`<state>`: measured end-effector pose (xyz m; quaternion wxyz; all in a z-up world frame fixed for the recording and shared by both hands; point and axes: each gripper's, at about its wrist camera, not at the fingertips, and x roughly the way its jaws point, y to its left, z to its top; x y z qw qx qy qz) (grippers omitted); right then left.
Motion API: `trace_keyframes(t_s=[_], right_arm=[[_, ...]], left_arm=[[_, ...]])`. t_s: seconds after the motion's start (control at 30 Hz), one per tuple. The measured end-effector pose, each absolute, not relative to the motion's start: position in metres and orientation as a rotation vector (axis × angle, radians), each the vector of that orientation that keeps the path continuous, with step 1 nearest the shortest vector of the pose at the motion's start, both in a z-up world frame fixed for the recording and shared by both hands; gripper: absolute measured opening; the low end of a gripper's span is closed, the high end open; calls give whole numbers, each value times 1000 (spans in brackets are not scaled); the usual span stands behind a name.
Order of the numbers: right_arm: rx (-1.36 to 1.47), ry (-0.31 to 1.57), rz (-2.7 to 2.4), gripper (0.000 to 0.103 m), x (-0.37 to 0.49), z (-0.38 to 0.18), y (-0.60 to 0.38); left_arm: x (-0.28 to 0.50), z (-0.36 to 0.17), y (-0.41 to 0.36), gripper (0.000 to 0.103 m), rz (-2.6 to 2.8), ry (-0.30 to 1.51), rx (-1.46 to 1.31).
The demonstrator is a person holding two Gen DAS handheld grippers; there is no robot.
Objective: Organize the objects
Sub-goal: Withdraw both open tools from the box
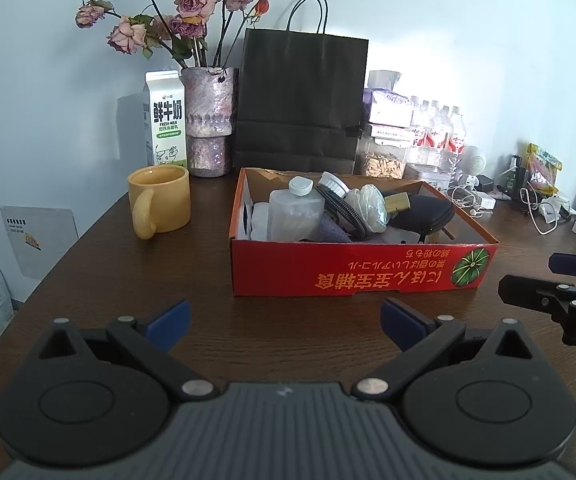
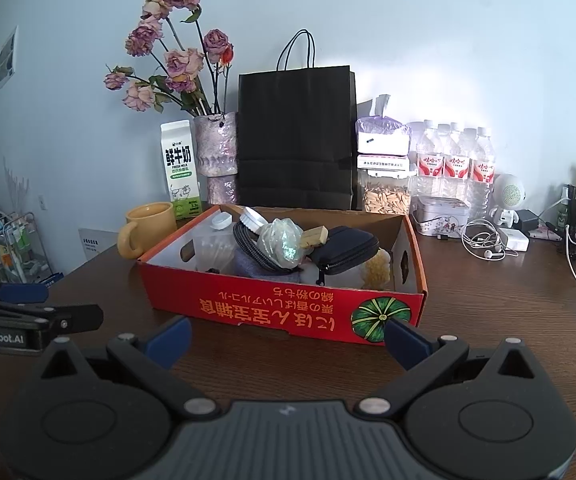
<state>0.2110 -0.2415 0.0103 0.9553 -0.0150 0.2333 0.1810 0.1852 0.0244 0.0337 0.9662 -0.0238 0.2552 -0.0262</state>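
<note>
The red cardboard box [image 1: 361, 268] sits mid-tabletop [image 1: 128, 280], its jumbled contents half hidden: a translucent plastic bottle [image 1: 293, 216], a black zip pouch [image 2: 343, 250]. The left gripper [image 1: 286, 320] and right gripper [image 2: 288, 336] hold their fingers wide apart, empty.

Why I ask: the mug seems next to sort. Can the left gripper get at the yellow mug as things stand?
Probably yes: the left gripper is open, and the yellow mug stands apart from the red box, with only bare table before it.
</note>
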Motion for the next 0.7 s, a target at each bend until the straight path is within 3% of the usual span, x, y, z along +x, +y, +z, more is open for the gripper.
trace_keyframes(t_s=[0.7], right_arm=[[-33,478,366,103,208,11,-239]], left_arm=[[183,31,22,103,-64,512,-47]])
